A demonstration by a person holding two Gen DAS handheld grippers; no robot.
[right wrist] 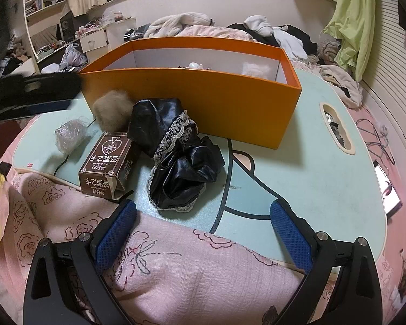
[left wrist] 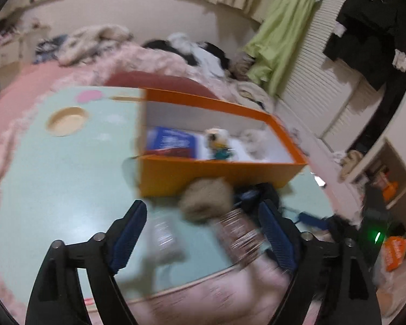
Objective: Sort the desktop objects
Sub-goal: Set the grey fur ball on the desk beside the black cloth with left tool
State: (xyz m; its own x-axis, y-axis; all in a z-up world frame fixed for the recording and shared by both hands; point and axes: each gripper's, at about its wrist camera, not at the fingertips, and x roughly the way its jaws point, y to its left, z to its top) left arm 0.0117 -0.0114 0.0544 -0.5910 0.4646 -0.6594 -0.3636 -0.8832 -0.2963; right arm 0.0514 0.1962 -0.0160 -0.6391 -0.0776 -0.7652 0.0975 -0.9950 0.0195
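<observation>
An orange box [right wrist: 203,94] stands on the mint-green table [right wrist: 297,168]. It holds a blue book [left wrist: 170,140], a small figurine [left wrist: 216,140] and something white and fluffy [left wrist: 257,138]. In front of it lie a brown pompom [right wrist: 111,113], a black lace-trimmed cloth [right wrist: 176,157], a brown card box [right wrist: 105,165] and crumpled clear plastic [right wrist: 70,135]. My left gripper [left wrist: 203,233] is open over the blurred plastic [left wrist: 162,233] and card box [left wrist: 238,235], its pads touching neither. My right gripper [right wrist: 203,208] is open at the table's near edge with nothing between its fingers.
The table sits on a bed with a pink rose-print blanket [right wrist: 176,270] bunched at its near edge. It has a round cup recess [left wrist: 66,121] and a slot [right wrist: 335,127]. A lit phone [right wrist: 387,189] lies at the right. Clothes are piled behind the box.
</observation>
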